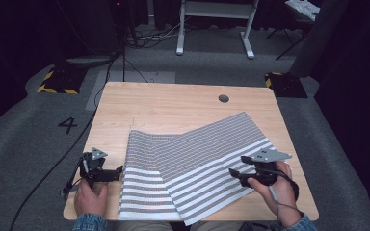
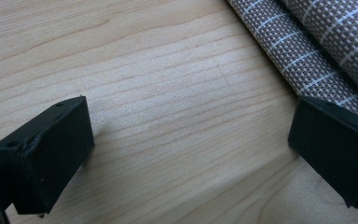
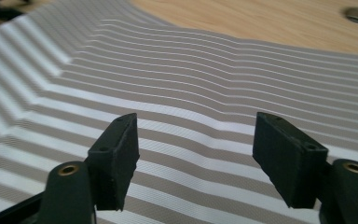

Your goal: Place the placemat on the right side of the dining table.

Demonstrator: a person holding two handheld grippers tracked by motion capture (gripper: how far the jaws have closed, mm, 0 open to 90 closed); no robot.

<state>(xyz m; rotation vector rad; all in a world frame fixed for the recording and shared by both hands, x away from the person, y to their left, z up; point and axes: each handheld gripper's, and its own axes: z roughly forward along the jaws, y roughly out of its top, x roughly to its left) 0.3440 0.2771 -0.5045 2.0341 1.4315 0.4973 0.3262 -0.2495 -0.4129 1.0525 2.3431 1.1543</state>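
the striped mat (image 1: 197, 163) lies on the worktop (image 1: 173, 103). the left gripper (image 2: 186, 154) has its fingers spread just beside the mat's edge. the right gripper (image 3: 196, 154) has its fingers spread over the mat.

We take this for a lab or test studio: grey carpet floor (image 1: 24, 144) bearing a painted number 4 (image 1: 68, 125) at nine o'clock, yellow-black hazard-striped blocks (image 1: 58, 82), black cables (image 1: 125, 43) at eleven, dark surroundings, light wooden counter (image 1: 173, 103).
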